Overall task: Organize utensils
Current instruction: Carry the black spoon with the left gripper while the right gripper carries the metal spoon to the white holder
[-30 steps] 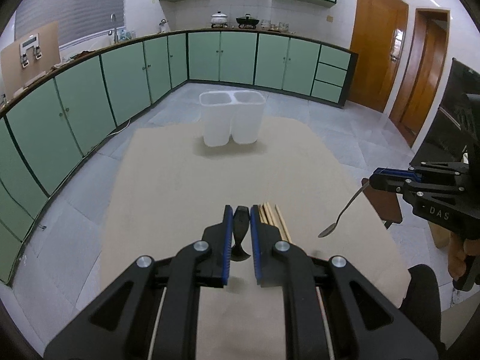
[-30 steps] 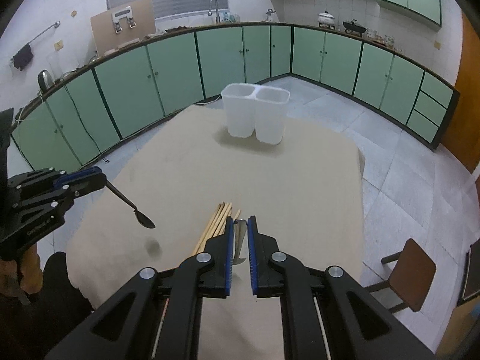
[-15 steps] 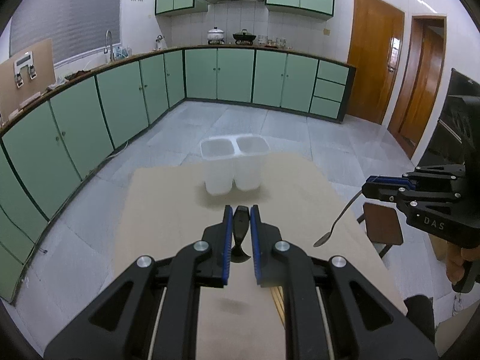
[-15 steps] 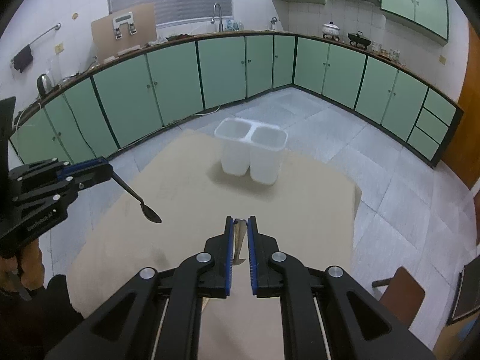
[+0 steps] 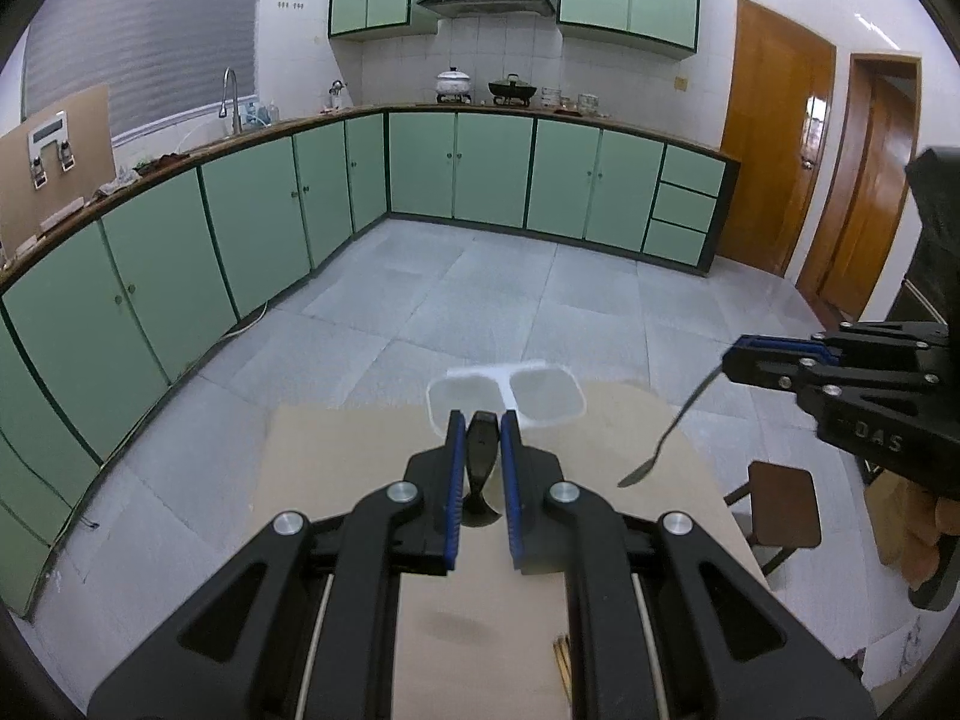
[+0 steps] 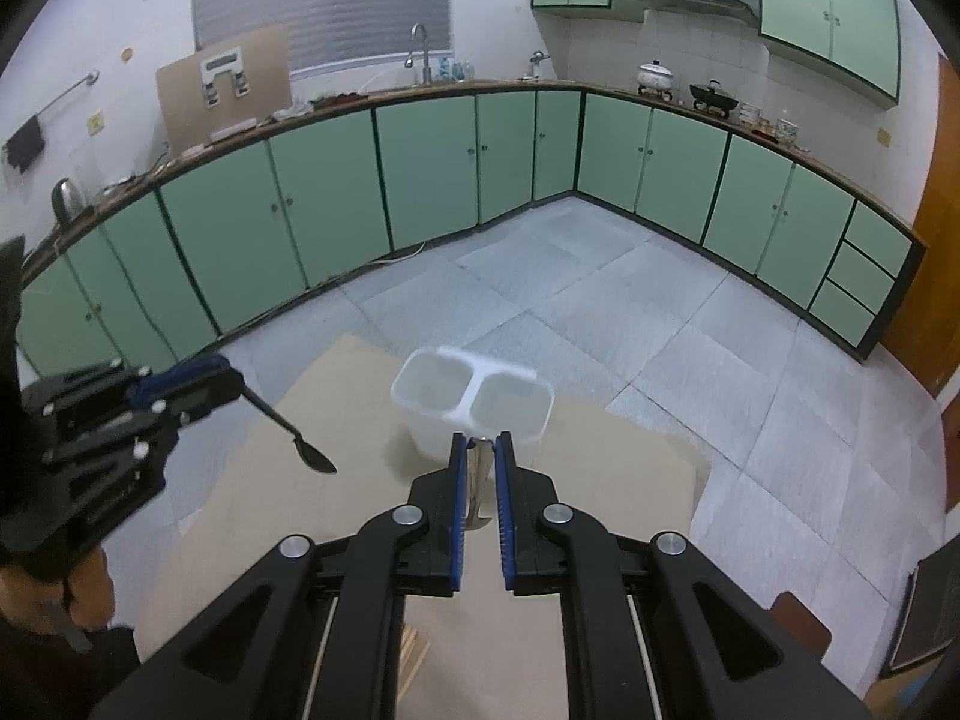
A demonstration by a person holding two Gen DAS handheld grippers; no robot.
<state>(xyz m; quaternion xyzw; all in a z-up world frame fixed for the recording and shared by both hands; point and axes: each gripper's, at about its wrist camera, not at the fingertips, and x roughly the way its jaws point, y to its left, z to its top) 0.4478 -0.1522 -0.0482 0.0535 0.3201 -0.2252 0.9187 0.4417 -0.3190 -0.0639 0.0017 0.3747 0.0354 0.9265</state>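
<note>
My left gripper (image 5: 481, 429) is shut on a black spoon (image 5: 480, 462), held high above the table, its tips just short of the white two-compartment holder (image 5: 543, 399). In the right wrist view the left gripper (image 6: 231, 381) shows at the left with the black spoon (image 6: 297, 441) pointing down-right. My right gripper (image 6: 481, 450) is shut on a metal spoon (image 6: 478, 480), just before the holder (image 6: 432, 390). In the left wrist view the right gripper (image 5: 735, 357) shows at the right with the metal spoon (image 5: 669, 438) hanging down-left.
A tan table (image 5: 336, 450) carries the holder at its far end. Wooden chopsticks (image 5: 563, 666) lie near the front edge, also in the right wrist view (image 6: 414, 657). A brown stool (image 5: 783, 504) stands right of the table. Green cabinets line the walls.
Both grippers have risen and moved forward toward the holder with their spoons. The chopsticks have slipped to the bottom of both views.
</note>
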